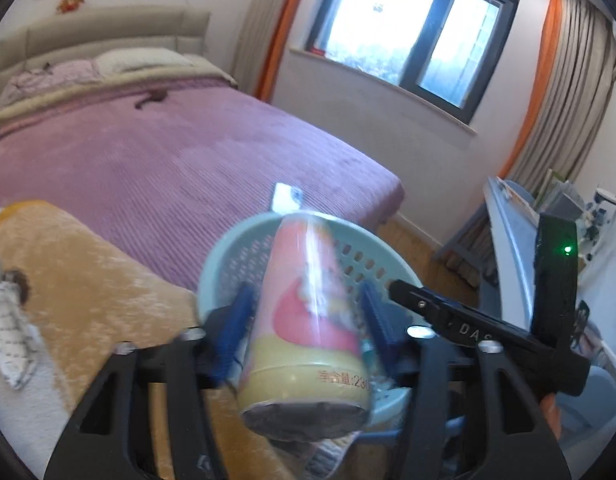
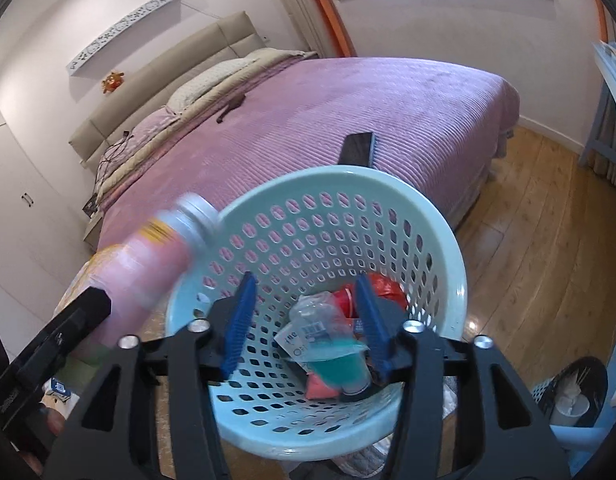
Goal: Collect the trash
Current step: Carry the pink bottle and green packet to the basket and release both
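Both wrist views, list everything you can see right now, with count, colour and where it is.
pink bottle: one, pink and yellow with a silver cap, between the left fingers, above the basket's rim
basket: one, pale teal, perforated, in front of the bed
trash in basket: several pieces, red, teal and clear, at the basket's bottom
bed: one, purple cover, beige headboard
phone: one, black, on the bed
blanket: one, tan, near the bed's foot
window: one, dark frame, with orange-edged curtains
left hand-held gripper: one, black with blue pads, shut on the bottle
right hand-held gripper: one, black with blue pads, open over the basket
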